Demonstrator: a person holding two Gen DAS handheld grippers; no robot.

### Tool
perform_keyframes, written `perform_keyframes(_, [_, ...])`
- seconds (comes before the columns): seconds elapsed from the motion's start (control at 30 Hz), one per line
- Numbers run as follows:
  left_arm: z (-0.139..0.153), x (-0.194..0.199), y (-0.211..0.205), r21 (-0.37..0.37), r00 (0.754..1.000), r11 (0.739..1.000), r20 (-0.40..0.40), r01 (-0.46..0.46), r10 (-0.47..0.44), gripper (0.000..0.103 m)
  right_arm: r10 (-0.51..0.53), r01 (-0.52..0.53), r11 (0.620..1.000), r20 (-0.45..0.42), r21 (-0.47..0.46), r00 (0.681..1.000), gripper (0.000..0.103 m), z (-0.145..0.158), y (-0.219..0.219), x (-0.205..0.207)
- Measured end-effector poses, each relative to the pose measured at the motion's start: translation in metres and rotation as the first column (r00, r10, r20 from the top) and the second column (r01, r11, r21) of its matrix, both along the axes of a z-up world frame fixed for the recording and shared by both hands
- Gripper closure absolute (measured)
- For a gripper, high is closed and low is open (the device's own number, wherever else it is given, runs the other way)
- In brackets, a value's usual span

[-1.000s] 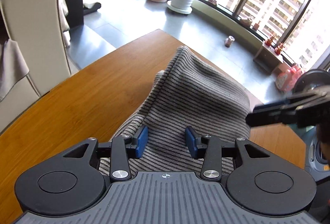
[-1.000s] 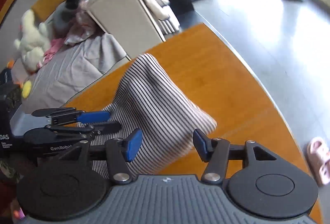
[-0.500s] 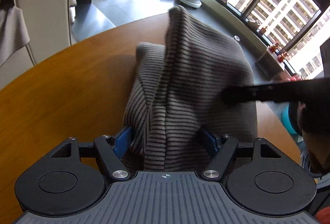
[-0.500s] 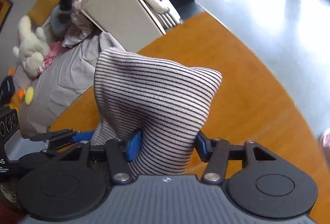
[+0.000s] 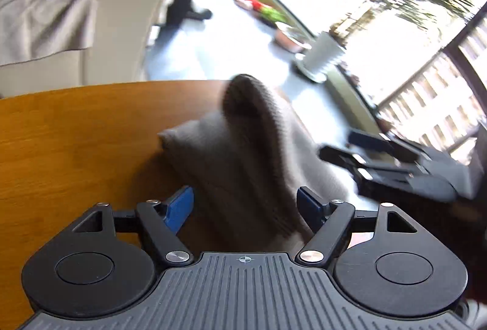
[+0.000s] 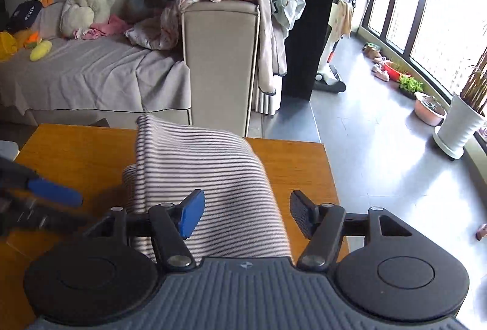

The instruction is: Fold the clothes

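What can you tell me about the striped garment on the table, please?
The striped garment is a soft knit in pale grey with thin dark stripes. It lies bunched on the wooden table, one fold peaking upward at its far end. In both wrist views it runs between open jaws; whether it touches the left gripper or right gripper cannot be told. The left wrist view is motion-blurred.

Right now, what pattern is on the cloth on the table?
Thin dark and pale stripes on the knitted cloth, clearest in the right wrist view.
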State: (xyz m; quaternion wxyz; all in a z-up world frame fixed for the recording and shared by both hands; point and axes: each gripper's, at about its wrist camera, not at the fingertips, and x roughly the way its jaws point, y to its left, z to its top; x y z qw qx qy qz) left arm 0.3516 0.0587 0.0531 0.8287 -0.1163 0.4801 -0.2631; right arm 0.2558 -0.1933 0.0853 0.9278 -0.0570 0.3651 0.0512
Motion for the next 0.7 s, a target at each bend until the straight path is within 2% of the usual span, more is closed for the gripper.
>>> perform_keyframes(0.07, [-0.008, 0.008, -0.003, 0.115, 0.997, 0.991, -0.026, -0.071, 0.075, 0.050, 0.064, -0.064, 0.998, -0.004, -0.025, 0.998, 0.040, -0.009, 0.022, -0.012])
perform_keyframes(0.13, [-0.013, 0.009, -0.007, 0.173, 0.993, 0.980, -0.048, -0.099, 0.109, 0.058, 0.113, -0.113, 0.991, -0.006, -0.071, 0.994, 0.040, -0.021, 0.046, -0.014])
perform_keyframes(0.23, [-0.016, 0.007, -0.013, 0.196, 0.990, 0.975, -0.072, -0.108, 0.124, 0.062, 0.159, -0.166, 0.952, -0.045, -0.258, 0.986, 0.039, -0.053, 0.073, -0.001])
perform_keyframes(0.3, [-0.015, 0.003, -0.018, 0.188, 0.990, 0.977, -0.083, -0.100, 0.117, 0.063, 0.192, -0.194, 0.940, -0.037, -0.279, 0.981, 0.038, -0.061, 0.073, 0.003])
perform_keyframes(0.33, [-0.015, 0.000, -0.021, 0.179, 0.990, 0.980, -0.089, -0.089, 0.106, 0.063, 0.194, -0.198, 0.944, -0.040, -0.264, 0.980, 0.044, -0.056, 0.068, 0.003])
perform_keyframes(0.37, [-0.015, -0.002, -0.024, 0.171, 0.991, 0.982, -0.094, -0.074, 0.091, 0.066, 0.196, -0.201, 0.948, -0.045, -0.247, 0.980, 0.058, -0.051, 0.062, 0.003])
perform_keyframes(0.43, [-0.016, -0.004, -0.031, 0.167, 0.994, 0.985, -0.096, -0.044, 0.060, 0.073, 0.167, -0.176, 0.957, -0.057, -0.229, 0.984, 0.073, -0.039, 0.045, 0.002])
perform_keyframes(0.57, [-0.019, -0.004, -0.043, 0.135, 0.993, 0.991, -0.109, -0.020, 0.035, 0.077, 0.086, -0.097, 0.970, -0.063, -0.221, 0.994, 0.077, -0.023, 0.007, 0.002])
perform_keyframes(0.7, [-0.024, -0.002, -0.051, 0.067, 0.992, 0.998, -0.127, 0.017, -0.009, 0.077, 0.036, -0.039, 0.999, -0.091, -0.025, 0.995, 0.080, 0.002, -0.032, 0.014])
